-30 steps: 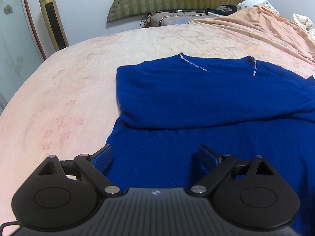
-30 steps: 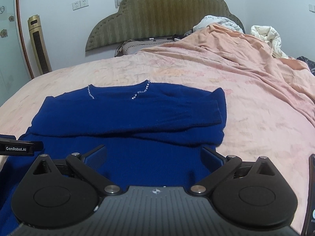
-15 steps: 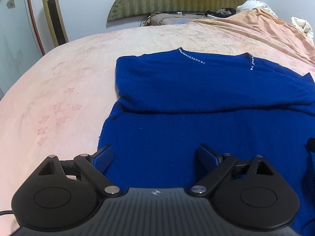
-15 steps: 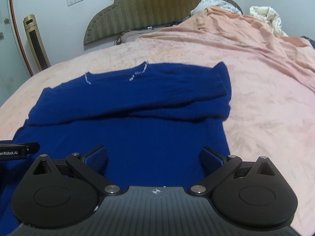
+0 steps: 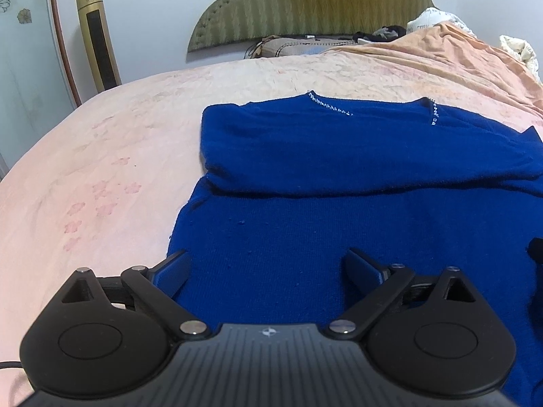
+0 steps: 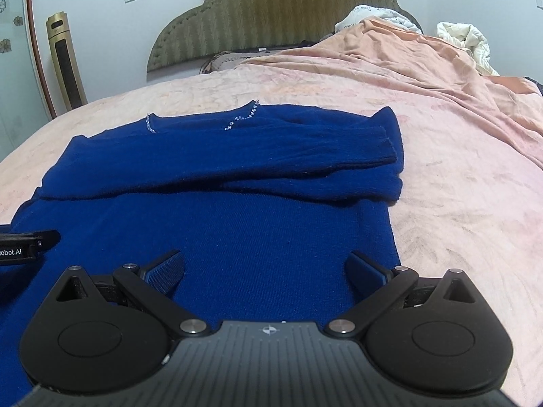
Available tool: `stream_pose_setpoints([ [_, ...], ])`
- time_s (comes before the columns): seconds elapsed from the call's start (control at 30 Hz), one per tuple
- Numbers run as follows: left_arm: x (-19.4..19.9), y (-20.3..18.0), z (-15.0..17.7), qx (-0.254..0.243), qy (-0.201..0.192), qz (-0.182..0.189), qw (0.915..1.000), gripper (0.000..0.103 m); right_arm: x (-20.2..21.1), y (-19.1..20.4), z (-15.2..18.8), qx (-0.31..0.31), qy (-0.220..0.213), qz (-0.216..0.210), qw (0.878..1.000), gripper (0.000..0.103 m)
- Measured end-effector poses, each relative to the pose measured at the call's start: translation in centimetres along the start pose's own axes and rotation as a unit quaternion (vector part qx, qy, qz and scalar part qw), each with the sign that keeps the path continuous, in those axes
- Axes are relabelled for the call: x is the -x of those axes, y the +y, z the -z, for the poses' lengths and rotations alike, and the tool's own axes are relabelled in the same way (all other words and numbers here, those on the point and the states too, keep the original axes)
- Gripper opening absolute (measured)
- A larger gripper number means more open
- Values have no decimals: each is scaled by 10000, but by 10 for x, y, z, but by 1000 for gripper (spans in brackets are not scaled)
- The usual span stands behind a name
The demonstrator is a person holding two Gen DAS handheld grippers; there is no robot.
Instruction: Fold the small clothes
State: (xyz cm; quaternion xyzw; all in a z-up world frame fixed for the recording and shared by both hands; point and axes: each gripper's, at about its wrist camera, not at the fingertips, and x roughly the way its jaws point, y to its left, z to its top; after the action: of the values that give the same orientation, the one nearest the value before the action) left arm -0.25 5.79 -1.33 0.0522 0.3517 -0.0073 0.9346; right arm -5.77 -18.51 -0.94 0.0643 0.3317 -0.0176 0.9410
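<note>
Left wrist view: the left tongs are seen held apart, nothing gripped between the blue pads, above the near part of a blue sweater. The sweater is spread flat on the bed, its beaded neckline turned toward the headboard. Both sleeves are laid across the chest, so that a thick folded band is formed on the headboard side of the sweater, while the lower body is left smooth and single on the side away from the headboard. The sweater's left edge is seen just beside the left pad. A gold tower fan is stood against the wall, left of the headboard. Right wrist view: the right tongs are likewise held apart and empty over the sweater's lower body, with the right pad close to the garment's right edge. The folded sleeve cuffs are stacked at the right end of the band. A peach blanket is heaped on the bed's right side, up toward the headboard. Part of the left tongs is shown at the frame's left edge, above the sweater.
</note>
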Motion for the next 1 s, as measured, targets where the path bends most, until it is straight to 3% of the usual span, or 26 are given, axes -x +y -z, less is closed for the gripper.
stream_pose_setpoints([
  [1.0, -1, 3, 4, 91, -80, 88, 9999, 101, 0, 2, 1, 63, -18, 23, 10000, 103],
])
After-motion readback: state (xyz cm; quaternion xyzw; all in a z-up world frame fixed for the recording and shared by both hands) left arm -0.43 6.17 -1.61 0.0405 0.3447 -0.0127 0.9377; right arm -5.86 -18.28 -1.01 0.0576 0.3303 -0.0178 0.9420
